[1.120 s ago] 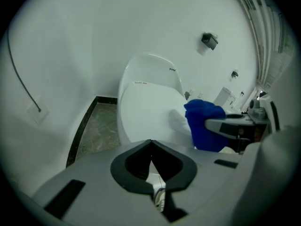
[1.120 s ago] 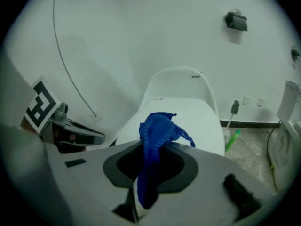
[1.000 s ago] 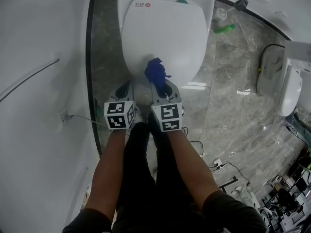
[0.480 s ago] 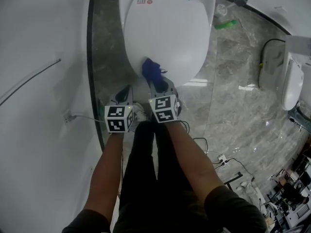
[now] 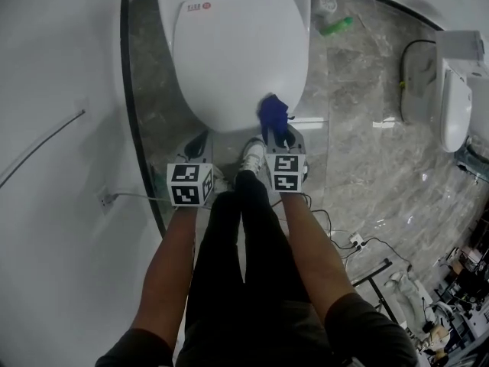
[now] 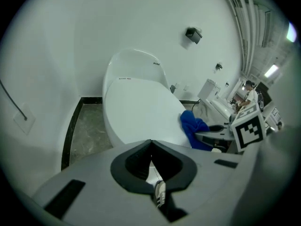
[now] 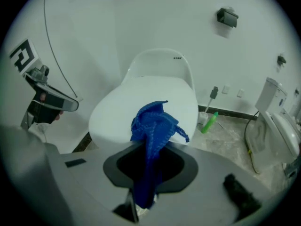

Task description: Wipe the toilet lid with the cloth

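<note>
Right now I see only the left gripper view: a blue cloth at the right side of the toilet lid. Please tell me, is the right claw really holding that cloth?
Observer: Yes. In the right gripper view the right claw is shut on the blue cloth, which runs up between its jaws.
Operator: Seen from above, where on the lid is the cloth?
Observer: In the head view it sits at the front right edge of the toilet lid, on the side nearest the person.
Operator: Is there something on the floor at that side?
Observer: A green bottle is on the floor to the right of the toilet, near the wall.
</note>
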A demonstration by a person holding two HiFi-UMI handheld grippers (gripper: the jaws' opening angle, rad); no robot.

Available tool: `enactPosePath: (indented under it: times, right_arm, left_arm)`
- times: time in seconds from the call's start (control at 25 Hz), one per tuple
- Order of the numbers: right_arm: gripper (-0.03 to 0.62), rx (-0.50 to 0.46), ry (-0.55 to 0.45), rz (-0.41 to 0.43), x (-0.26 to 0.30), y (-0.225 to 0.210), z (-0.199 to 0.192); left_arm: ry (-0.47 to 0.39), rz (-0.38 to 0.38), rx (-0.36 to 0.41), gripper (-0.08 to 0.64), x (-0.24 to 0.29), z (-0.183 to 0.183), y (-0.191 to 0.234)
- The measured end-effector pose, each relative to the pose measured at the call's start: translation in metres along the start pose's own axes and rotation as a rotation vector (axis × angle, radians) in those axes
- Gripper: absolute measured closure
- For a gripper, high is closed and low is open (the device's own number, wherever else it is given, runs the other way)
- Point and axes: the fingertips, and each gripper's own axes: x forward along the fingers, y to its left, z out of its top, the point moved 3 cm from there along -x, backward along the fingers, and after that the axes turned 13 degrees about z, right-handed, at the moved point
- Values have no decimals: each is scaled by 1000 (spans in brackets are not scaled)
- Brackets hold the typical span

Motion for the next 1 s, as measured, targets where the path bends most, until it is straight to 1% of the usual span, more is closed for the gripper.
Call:
enactPosePath:
  times: [0.08,0.24,0.32,0.4,0.52,0.6,0.76,0.88,0.96,1.0]
  right_arm:
    - [526,44,10,-48,-7,-22,-11]
    - [526,162,59,-137,-9,-57,-34]
    - [526,153,48,-161,-17,-65,-33]
    - [526,109,8,-175,-33,-64,-18]
    - [525,32,-93,-167,-74,-42,22]
    - [525,-26,-167,-146,-108,-22,57]
    - [525,-110,-295,-125,-170,14,128]
    - [525,-148,-370,-104,-202,43,179]
    - [525,-161,-425,-96,-222,58,212]
    - [525,-171,-455,-98,-232,64,228]
  left_arm:
    - [-4,-5,11,549,0,2,-2]
    - [-17,4,18,549,-3,3,1]
    - [-21,4,17,549,-7,2,1]
    - [-30,9,15,549,-15,4,2]
    - [-52,22,-9,549,-38,13,6]
    - [-89,27,-25,549,-60,29,5]
    - [-191,18,-60,549,-114,77,-2]
    - [-264,19,-83,549,-156,111,-3]
    - [-313,19,-82,549,-182,135,-5]
    - [-346,17,-70,549,-194,148,-6]
